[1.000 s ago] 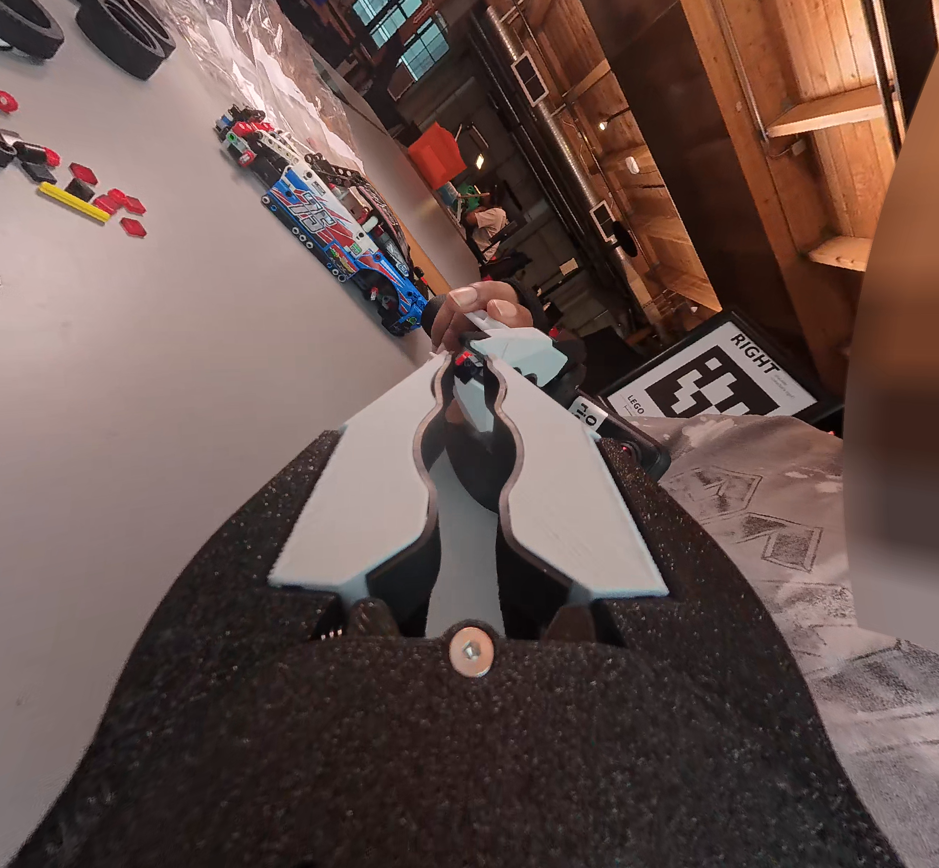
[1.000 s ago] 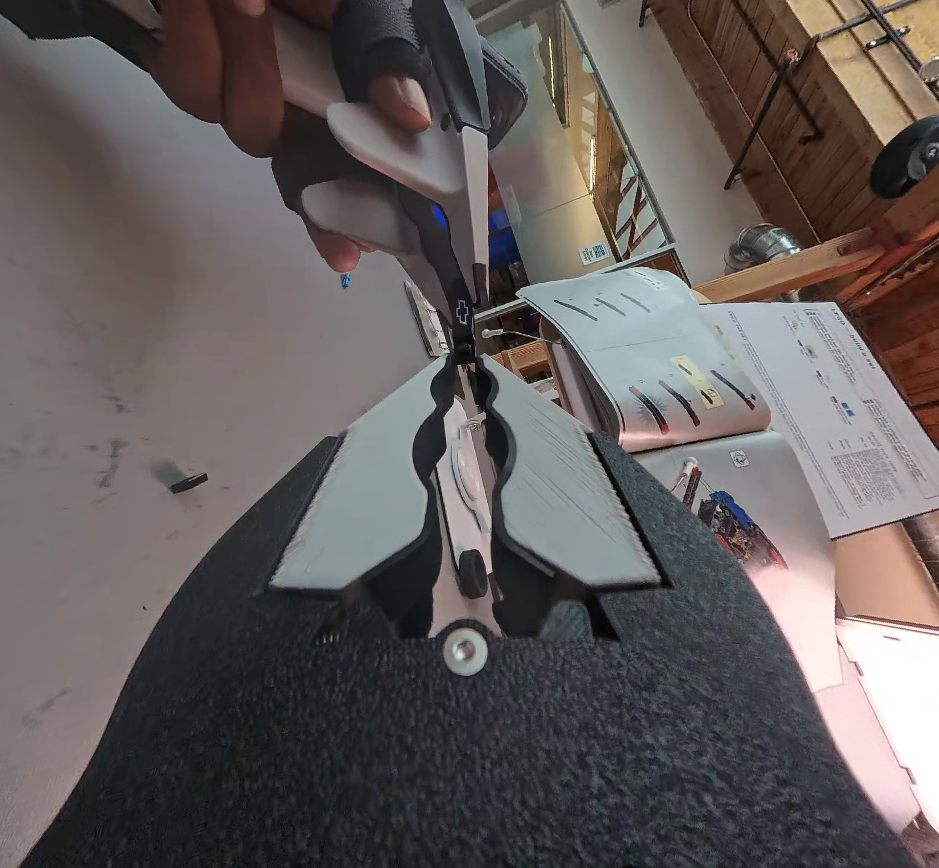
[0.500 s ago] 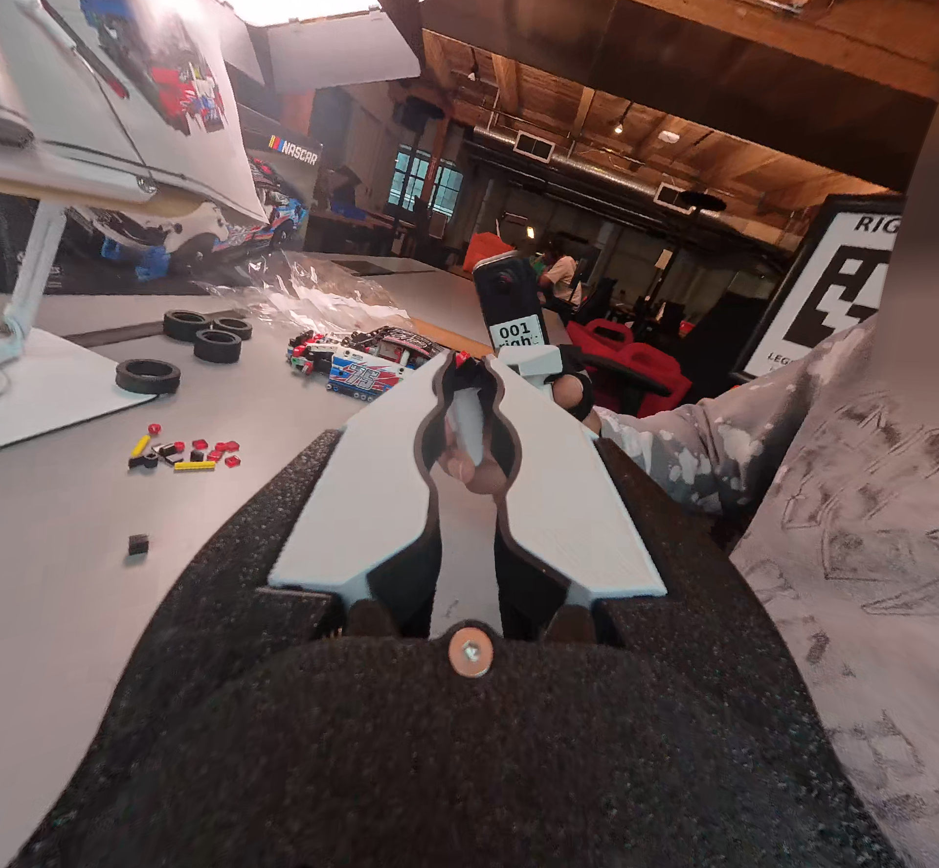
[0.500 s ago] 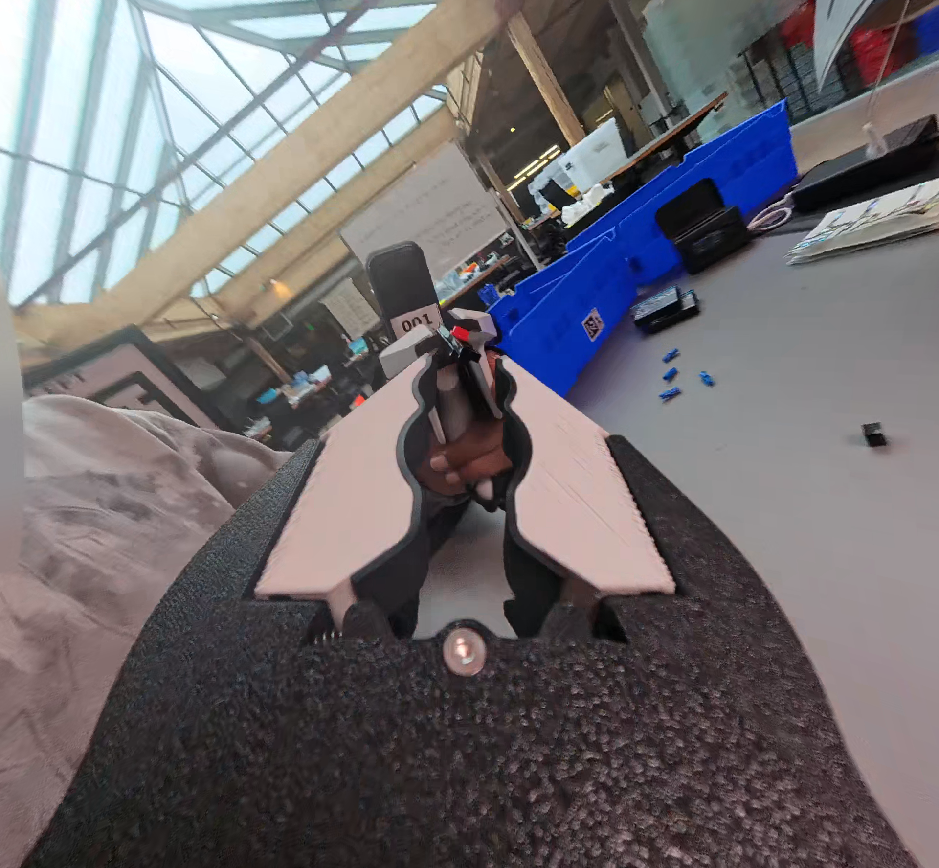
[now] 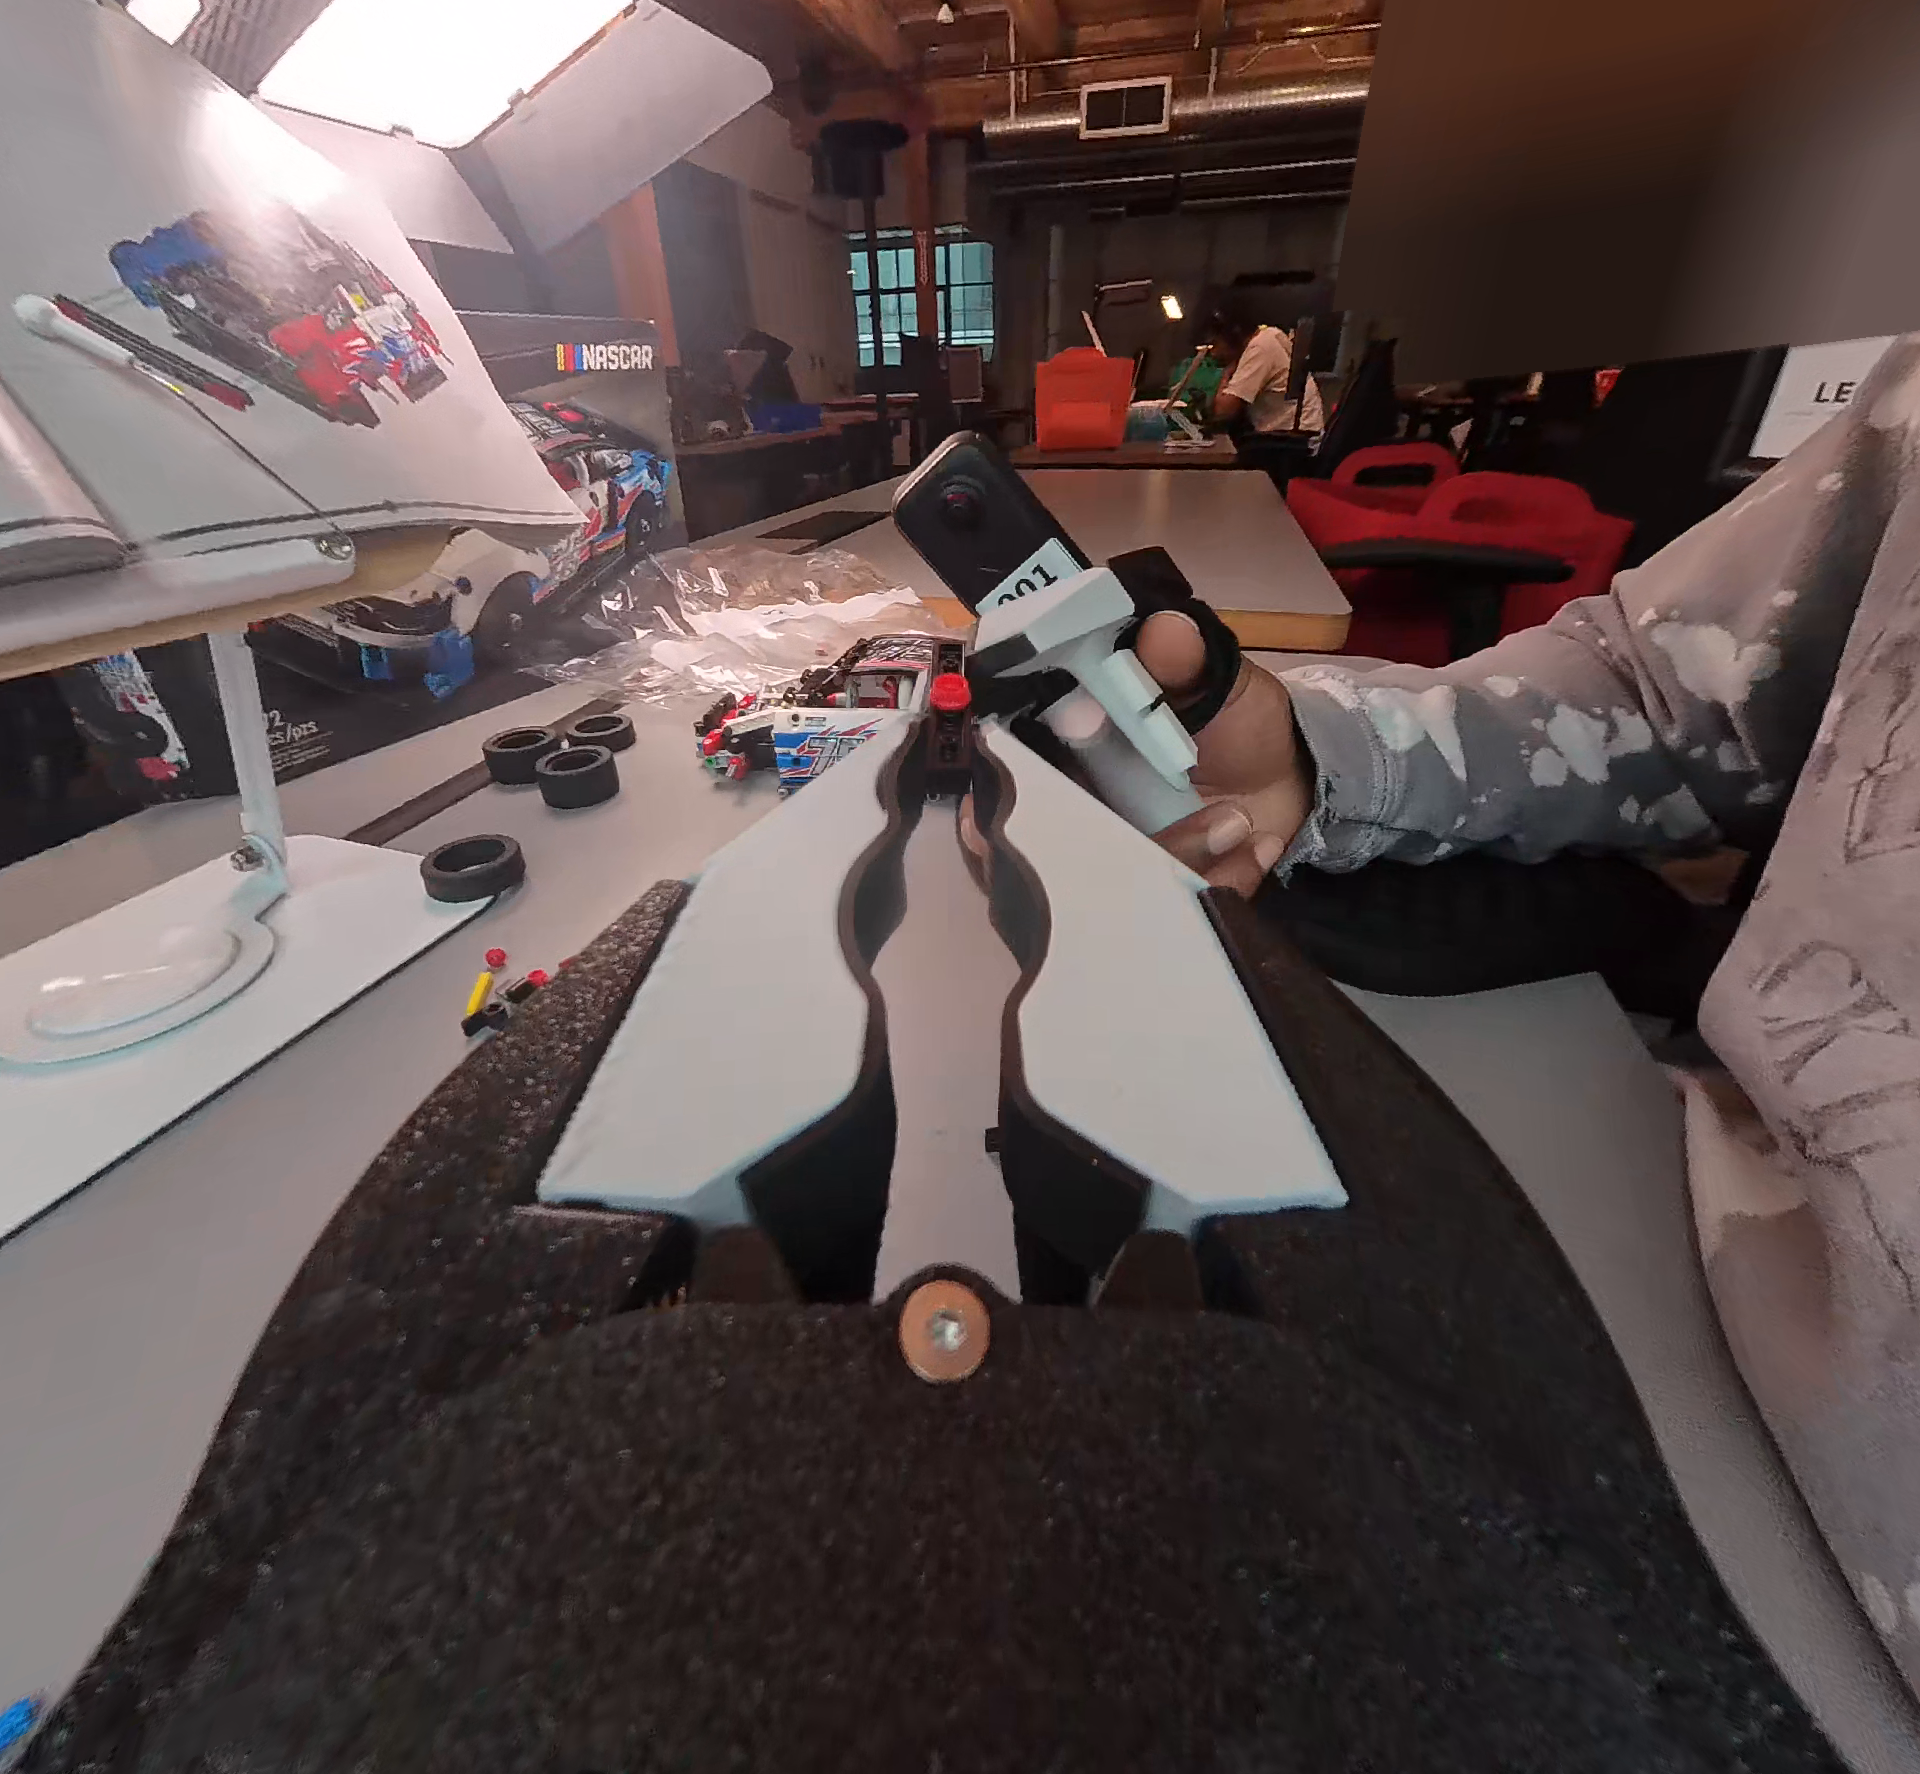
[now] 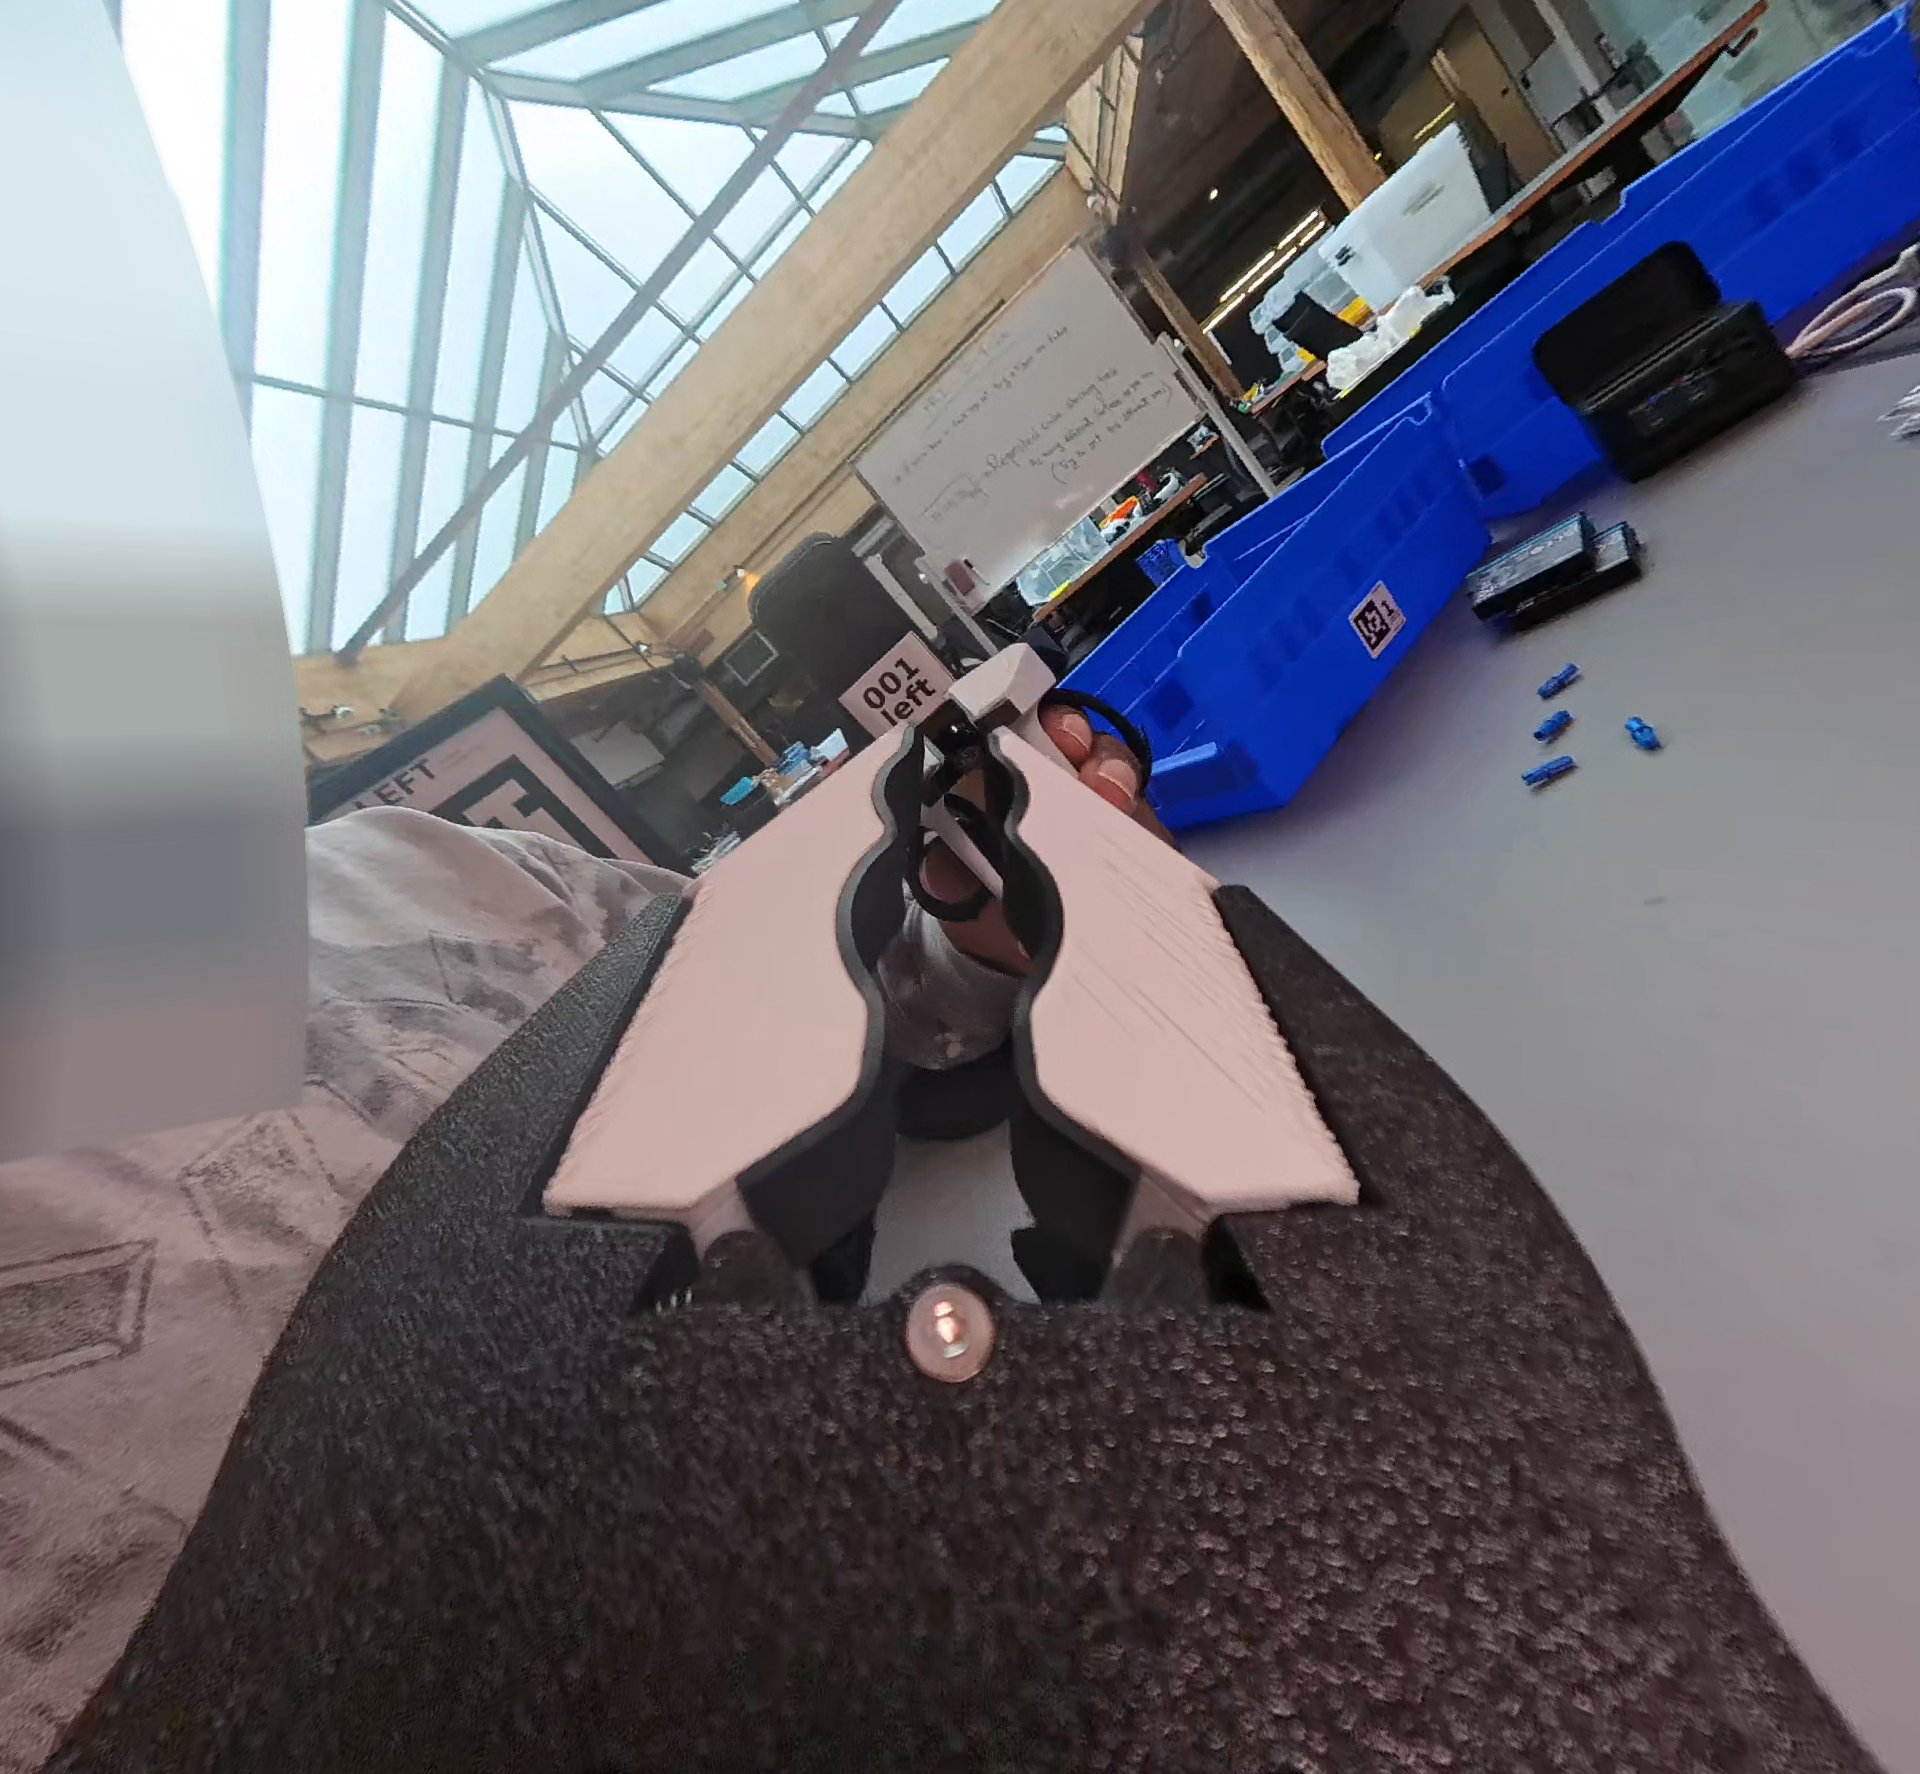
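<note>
In the left wrist view my left gripper point(image 5: 945, 750) is shut on a small black piece with a red pin point(image 5: 948, 691) on top, held above the grey table point(image 5: 260, 1205). The right gripper point(image 5: 992, 677), held by a hand point(image 5: 1226, 789), meets that piece from the right, tip to tip. In the right wrist view my right gripper point(image 6: 958, 745) has its jaws nearly together on a small dark piece point(image 6: 961, 754). The left gripper point(image 6: 1003, 685) and its hand point(image 6: 1101, 768) are just beyond. How much of the piece each gripper grips is hidden.
A part-built toy race car point(image 5: 831, 737), loose black tyres point(image 5: 566, 763), small loose pieces point(image 5: 499, 986) and clear bags point(image 5: 769, 602) lie ahead left. An open booklet on a white stand point(image 5: 156, 986) is at the left. Blue bins point(image 6: 1351, 633), blue pins point(image 6: 1558, 727) and a black case point(image 6: 1662, 384) lie at the right. Less than 4 cm separates the two grippers' tips.
Both grippers have turned from a steep tilt to nearly level while staying tip to tip. The right gripper now sits to the right of my left tips, no longer straight ahead.
</note>
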`<state>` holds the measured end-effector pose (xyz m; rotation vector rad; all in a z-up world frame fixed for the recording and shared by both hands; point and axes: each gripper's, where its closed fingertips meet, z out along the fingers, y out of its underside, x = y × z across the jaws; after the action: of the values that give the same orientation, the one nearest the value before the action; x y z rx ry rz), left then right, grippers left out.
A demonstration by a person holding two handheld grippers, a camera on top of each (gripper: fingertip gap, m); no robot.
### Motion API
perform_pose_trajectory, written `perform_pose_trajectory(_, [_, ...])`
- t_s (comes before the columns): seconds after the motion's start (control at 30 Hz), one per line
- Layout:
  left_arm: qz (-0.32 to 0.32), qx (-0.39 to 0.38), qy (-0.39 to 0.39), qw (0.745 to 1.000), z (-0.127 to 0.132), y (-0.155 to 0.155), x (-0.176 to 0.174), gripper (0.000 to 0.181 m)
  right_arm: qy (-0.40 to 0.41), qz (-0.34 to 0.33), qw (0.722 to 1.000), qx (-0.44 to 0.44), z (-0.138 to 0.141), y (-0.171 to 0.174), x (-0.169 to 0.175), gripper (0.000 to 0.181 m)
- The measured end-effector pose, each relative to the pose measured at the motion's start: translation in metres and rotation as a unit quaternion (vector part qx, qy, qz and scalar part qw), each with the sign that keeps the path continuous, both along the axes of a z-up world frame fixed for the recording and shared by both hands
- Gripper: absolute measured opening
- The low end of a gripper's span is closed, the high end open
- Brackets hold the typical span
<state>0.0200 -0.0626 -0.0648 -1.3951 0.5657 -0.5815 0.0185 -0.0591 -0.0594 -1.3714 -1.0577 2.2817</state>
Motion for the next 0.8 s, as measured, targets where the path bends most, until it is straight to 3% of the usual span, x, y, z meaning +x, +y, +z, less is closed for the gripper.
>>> perform_pose_trajectory(0.2, [-0.019,-0.039,0.005,0.999,-0.009,0.002,0.001,0.007,-0.005,-0.039,0.992,0.118,-0.007,0.003,0.001,0.008])
perform_pose_trajectory(0.37, [0.002,-0.113,0.065,0.991,-0.039,0.012,-0.003,0.009,-0.084,-0.076,0.956,0.269,-0.030,0.011,-0.001,0.007])
perform_pose_trajectory(0.5, [0.020,-0.143,0.127,0.981,-0.062,0.016,-0.003,0.008,-0.138,-0.086,0.945,0.283,-0.046,0.013,-0.004,0.007])
perform_pose_trajectory(0.6, [0.014,-0.154,0.137,0.978,-0.068,0.015,0.001,0.008,-0.133,-0.081,0.946,0.285,-0.048,0.010,-0.004,0.007])
perform_pose_trajectory(0.7, [-0.053,-0.174,0.028,0.983,-0.051,0.008,0.008,0.008,-0.081,-0.068,0.955,0.278,-0.032,0.004,0.000,0.007])
perform_pose_trajectory(0.8, [-0.134,-0.193,-0.128,0.964,-0.023,0.000,0.009,0.007,-0.045,-0.056,0.961,0.268,-0.024,0.001,0.004,0.016])
